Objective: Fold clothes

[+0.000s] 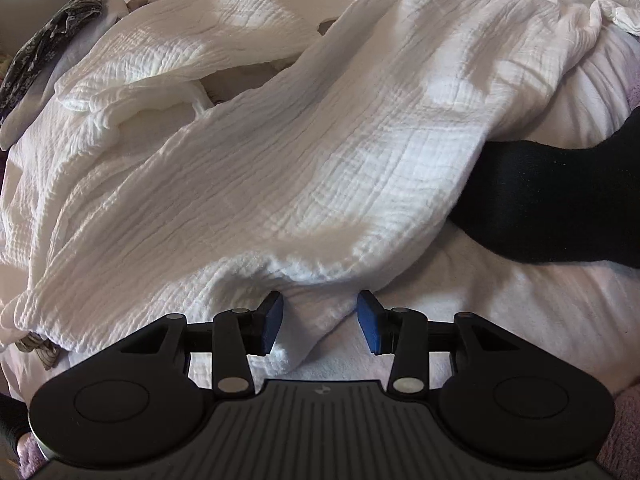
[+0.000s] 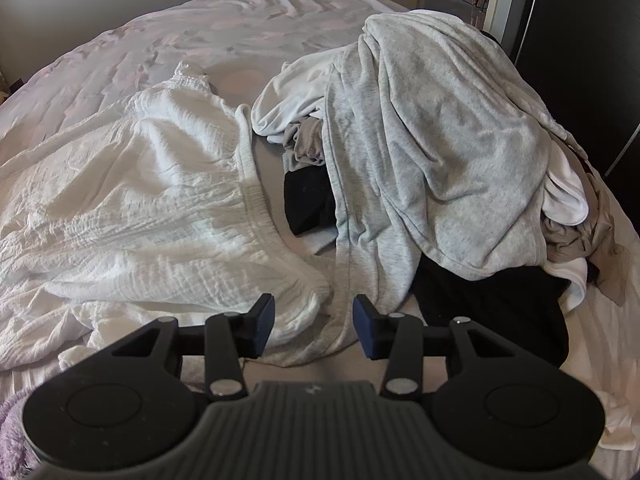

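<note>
A white crinkled garment (image 1: 280, 160) lies spread and rumpled over the bed, seen also in the right wrist view (image 2: 140, 200). My left gripper (image 1: 320, 320) points down at its near hem, and a fold of that hem lies between the blue pads without being pinched. My right gripper (image 2: 314, 322) hovers low where the white garment's corner meets a grey sweatshirt (image 2: 440, 140). Its jaws stand apart and the cloth under them lies loose. A black garment (image 1: 560, 200) pokes out from under the white one at the right.
The grey sweatshirt tops a heap of mixed clothes with black fabric (image 2: 500, 312) and beige pieces (image 2: 592, 248). A pale bed sheet (image 2: 200, 20) stretches behind. A dark patterned cloth (image 1: 48, 48) lies far left. A dark cabinet (image 2: 580, 40) stands beyond the heap.
</note>
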`<state>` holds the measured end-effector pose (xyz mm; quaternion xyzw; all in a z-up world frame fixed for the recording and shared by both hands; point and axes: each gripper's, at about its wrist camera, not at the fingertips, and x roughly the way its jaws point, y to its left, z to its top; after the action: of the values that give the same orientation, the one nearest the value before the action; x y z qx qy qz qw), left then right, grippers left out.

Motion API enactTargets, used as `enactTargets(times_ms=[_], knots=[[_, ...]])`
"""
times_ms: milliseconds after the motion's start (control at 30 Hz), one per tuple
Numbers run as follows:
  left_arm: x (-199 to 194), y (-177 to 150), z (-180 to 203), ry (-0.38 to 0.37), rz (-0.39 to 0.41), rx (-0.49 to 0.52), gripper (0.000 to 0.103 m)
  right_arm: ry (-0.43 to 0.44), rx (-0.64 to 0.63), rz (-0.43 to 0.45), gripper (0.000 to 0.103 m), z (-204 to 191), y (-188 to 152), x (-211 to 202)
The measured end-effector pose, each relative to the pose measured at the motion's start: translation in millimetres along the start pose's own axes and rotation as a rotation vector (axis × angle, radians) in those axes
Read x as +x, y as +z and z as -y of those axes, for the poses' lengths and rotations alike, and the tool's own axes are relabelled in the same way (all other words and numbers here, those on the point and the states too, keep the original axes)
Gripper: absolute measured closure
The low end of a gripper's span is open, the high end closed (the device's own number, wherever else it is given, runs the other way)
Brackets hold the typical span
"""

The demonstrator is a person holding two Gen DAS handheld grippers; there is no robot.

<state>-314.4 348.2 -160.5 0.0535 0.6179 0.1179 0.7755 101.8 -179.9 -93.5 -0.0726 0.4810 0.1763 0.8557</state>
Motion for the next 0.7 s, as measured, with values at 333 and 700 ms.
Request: enactTargets(times_ms=[333,700], knots=[[3,-18,5,-0.023,-0.037,0.026,0.051,0.098,0.108,-0.049,0.056,21,-4,18],[4,-30,-5,-0.015,-0.056,-0.076,0.068,0.211,0.316,-0.141,0.093,29,-6,59]])
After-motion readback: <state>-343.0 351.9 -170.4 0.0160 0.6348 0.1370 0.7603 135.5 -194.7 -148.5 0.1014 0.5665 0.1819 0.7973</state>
